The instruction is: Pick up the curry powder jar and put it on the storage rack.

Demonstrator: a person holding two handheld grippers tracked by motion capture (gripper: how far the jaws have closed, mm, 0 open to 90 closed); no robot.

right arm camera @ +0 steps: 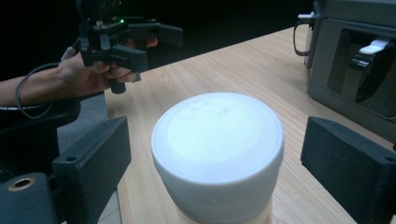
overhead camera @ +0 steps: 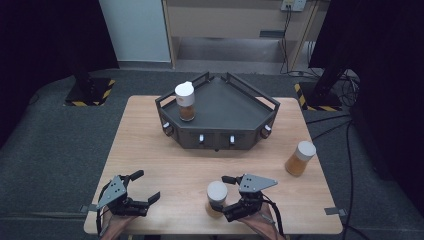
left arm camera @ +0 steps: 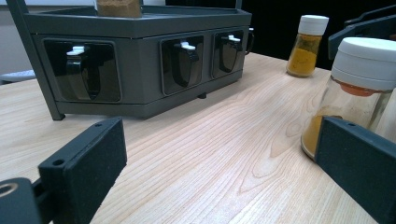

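Between right tool (right arm camera: 212, 163) pads: unlabelled white-capped jar (right arm camera: 217, 149).

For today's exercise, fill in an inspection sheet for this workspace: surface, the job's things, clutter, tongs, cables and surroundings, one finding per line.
Surface: light wooden table, bare between the items.
Job's things: white-capped spice jar upright near the front edge; a second jar upright at the right; a third jar standing on the dark grey rack, which has hooks along its front.
Clutter: nothing seen.
Tongs: right tongs straddle the near jar's cap, gaps showing on both sides; left tongs open with nothing between them.
Cables: cables lie on the floor to the right; one trails from each tool.
Surroundings: grey carpet, dark curtains, stand bases with hazard stripes.
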